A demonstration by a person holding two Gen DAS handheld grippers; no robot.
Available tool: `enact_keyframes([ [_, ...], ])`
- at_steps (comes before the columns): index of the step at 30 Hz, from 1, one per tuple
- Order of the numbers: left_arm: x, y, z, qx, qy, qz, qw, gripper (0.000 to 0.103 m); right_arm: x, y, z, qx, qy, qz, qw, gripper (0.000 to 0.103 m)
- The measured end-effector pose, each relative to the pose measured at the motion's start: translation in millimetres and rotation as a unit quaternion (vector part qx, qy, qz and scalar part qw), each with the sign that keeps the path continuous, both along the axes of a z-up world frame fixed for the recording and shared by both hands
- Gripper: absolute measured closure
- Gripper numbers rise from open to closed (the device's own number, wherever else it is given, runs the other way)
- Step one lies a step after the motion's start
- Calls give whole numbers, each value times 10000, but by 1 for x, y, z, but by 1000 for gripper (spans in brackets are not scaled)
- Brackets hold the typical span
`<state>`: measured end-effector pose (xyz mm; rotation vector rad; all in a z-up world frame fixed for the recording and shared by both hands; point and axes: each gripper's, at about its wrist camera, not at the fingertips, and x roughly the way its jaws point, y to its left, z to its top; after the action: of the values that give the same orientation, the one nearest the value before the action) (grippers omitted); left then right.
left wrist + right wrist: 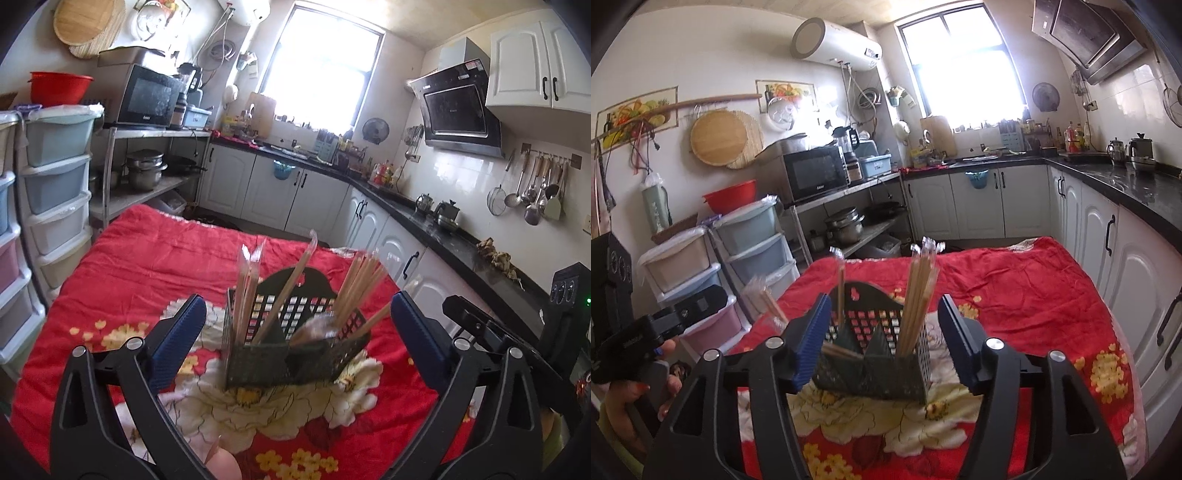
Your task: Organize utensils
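Both the left gripper [295, 332] and the right gripper [882, 339] hold their fingers wide apart, empty, on either side of the black holder [291, 350] — it stands on the red floral cloth [147, 258] of the table. The chopsticks [918, 299] look light, stiff and thin; a grip at mid-length seems best. Their long axes point upward, leaning outward — some wrapped.

- The black utensil caddy [295, 354] ahead of the left gripper [295, 332] is motion-blurred; its front compartment's contents smear together.
- Wrapped chopsticks [360, 284] blur at their tops.
- Beyond the right gripper [882, 339], the caddy's dividers hide the chopsticks' lower ends.
- The hand [635, 402] is cut off by the left edge.
- Hanging ladles [532, 192], far right, are too small to tell apart.
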<state>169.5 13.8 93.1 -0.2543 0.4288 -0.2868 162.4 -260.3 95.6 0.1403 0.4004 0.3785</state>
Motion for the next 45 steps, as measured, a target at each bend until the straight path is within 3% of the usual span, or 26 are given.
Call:
enact_keyframes([
  [14,-22,4,-47,123,495,18,9987,11,-23,12,-48,-489,489,71,9976,26],
  [21,-32,7,-70,94,687,72,9976,11,-33,10,-64,-422,517,30,9978,15],
  [26,-42,6,-79,106,603,118,9981,11,-41,8,-72,-319,490,17,9983,8],
  [35,-57,0,-93,175,434,181,9987,11,-50,7,-86,-435,436,-124,9980,7],
  [45,-70,-4,-103,431,145,389,9982,11,-71,10,-100,-529,-44,-271,9982,6],
])
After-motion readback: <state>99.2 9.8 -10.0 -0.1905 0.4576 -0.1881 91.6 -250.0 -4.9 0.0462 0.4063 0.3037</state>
